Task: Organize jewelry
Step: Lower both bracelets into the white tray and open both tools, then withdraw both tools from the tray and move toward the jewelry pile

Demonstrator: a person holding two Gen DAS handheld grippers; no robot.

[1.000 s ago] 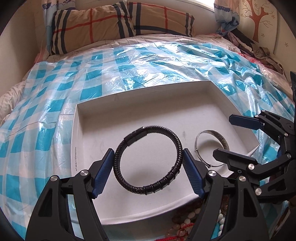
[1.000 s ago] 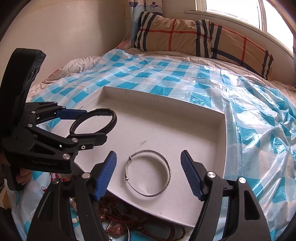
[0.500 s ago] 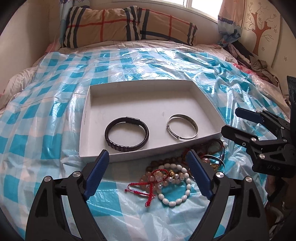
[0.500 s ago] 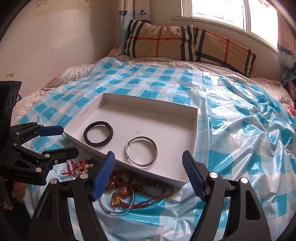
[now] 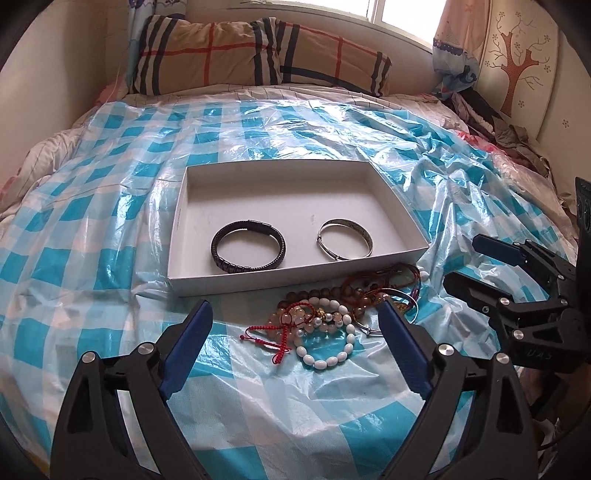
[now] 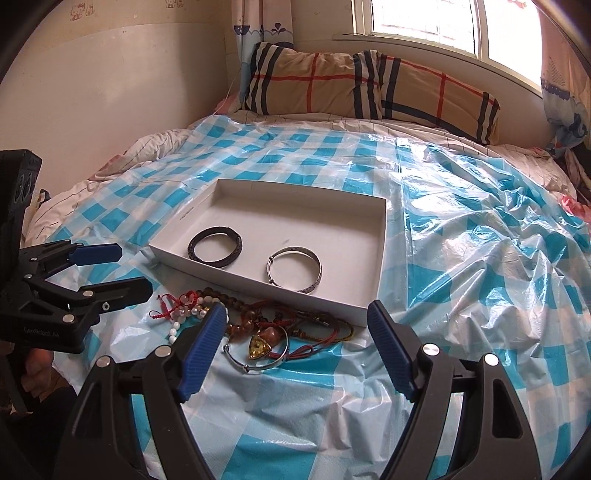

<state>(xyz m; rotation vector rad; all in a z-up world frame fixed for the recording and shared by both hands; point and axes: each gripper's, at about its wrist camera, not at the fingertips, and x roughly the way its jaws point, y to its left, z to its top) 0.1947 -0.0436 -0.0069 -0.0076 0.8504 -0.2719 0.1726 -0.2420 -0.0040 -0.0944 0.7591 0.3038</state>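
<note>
A shallow white box [image 5: 400, 212] lies on the bed, on a blue-and-white checked plastic sheet [image 5: 92, 236]. Inside it, toward the near wall, a black braided bracelet [image 5: 248, 251] lies flat on the left and a silver bangle [image 5: 346, 239] lies flat on the right, apart from each other. Just outside the near wall of the box sits a tangled pile of jewelry [image 5: 332, 314] on the sheet: a white bead bracelet [image 5: 327, 350], a red cord bracelet [image 5: 280, 332], brown and amber bead strands, and, in the right wrist view, a thin silver bangle [image 6: 255, 363] beside an amber pendant [image 6: 258, 347]. The left claw [image 5: 295, 347] is released, its blue-padded fingers spread wide over the pile and grasping nothing. The right claw [image 6: 295, 336] is likewise released and empty, hanging above the right part of the pile, near the box's near wall. Each claw shows at the edge of the other's view. Two plaid pillows [image 6: 369, 85] lean against the wall under the window [image 6: 424, 22].
</note>
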